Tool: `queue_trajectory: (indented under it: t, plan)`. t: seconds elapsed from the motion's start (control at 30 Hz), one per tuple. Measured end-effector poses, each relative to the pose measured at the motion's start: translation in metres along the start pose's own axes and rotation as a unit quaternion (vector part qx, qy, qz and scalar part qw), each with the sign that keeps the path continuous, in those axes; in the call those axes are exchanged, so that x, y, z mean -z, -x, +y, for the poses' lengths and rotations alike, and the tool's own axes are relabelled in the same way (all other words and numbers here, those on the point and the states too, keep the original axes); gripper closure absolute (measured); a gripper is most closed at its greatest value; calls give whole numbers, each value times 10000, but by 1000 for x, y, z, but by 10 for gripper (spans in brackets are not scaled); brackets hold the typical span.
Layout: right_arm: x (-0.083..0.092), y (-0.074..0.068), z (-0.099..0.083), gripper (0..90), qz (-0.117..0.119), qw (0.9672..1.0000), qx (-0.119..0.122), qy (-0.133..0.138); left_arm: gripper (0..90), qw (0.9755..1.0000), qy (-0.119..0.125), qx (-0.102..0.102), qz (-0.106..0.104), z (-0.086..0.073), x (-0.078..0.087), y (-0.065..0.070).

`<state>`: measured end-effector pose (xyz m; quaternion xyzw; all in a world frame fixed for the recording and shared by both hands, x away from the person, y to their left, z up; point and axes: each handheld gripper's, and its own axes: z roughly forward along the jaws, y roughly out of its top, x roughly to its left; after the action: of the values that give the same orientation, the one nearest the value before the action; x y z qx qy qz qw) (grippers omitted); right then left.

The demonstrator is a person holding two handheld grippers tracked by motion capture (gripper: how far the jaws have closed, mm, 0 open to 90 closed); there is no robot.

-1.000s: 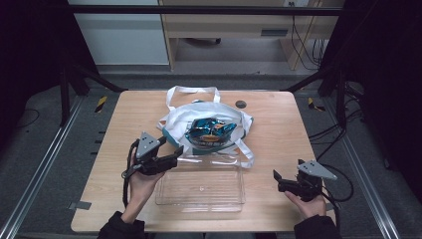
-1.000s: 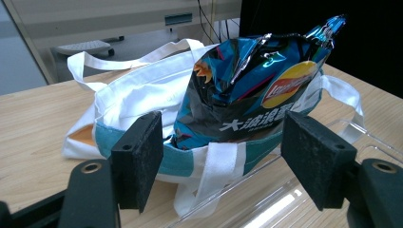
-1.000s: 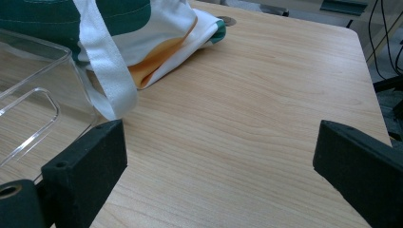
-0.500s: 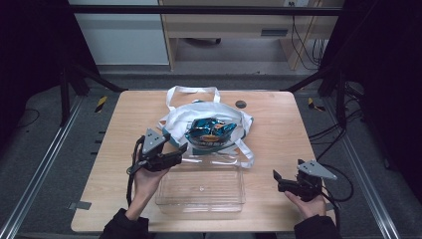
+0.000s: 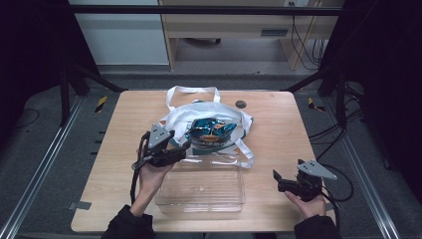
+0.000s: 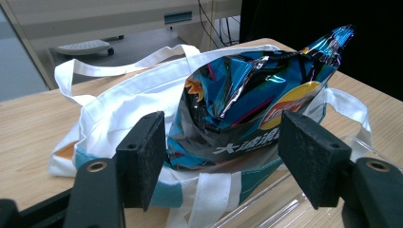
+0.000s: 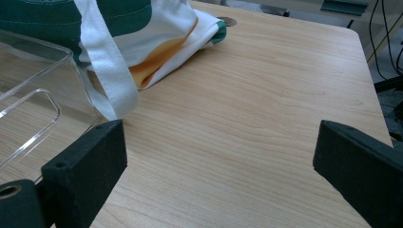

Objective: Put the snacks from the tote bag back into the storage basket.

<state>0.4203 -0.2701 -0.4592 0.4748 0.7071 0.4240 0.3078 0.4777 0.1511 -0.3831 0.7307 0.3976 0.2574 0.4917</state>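
Jaws of the left gripper (image 5: pixel 182 151) stand spread wide, framing the shiny blue foil snack bag (image 6: pixel 247 114) without touching it; the pads sit just short of the packet on either side. That packet stands in the mouth of the white cloth tote bag with teal trim (image 5: pixel 196 117), which lies toward the far middle of the pale wooden table (image 5: pixel 278 129). Just beside the tote's near edge sits the clear plastic rectangular tray (image 5: pixel 199 191), with one white strap draped onto its rim. Right gripper (image 5: pixel 276 177) rests low near the table's front right, its jaws likewise wide apart and holding nothing. Bare wood spreads between it and the tote and tray, and a small dark round disc (image 5: pixel 241 104) lies near the far edge.
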Motion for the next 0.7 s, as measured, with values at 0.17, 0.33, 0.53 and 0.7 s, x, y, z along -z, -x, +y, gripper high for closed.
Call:
queue_trajectory:
  t: [0.17, 0.33, 0.53, 0.7]
  plan:
    - [0, 0, 0, 44, 9, 10000, -9, -1, 356, 10000, -26, -15, -13, 2, -5, 1]
    - [0, 0, 0, 44, 7, 10000, 3, -4, 365, 10000, -30, -38, -24, 5, -9, 4]
    - [0, 0, 0, 43, 10, 10000, -13, 3, 376, 9999, -65, -78, -15, 8, -14, 7]
    - [0, 0, 0, 43, 20, 10000, -5, -1, 386, 9999, -101, -116, -7, 10, -18, 8]
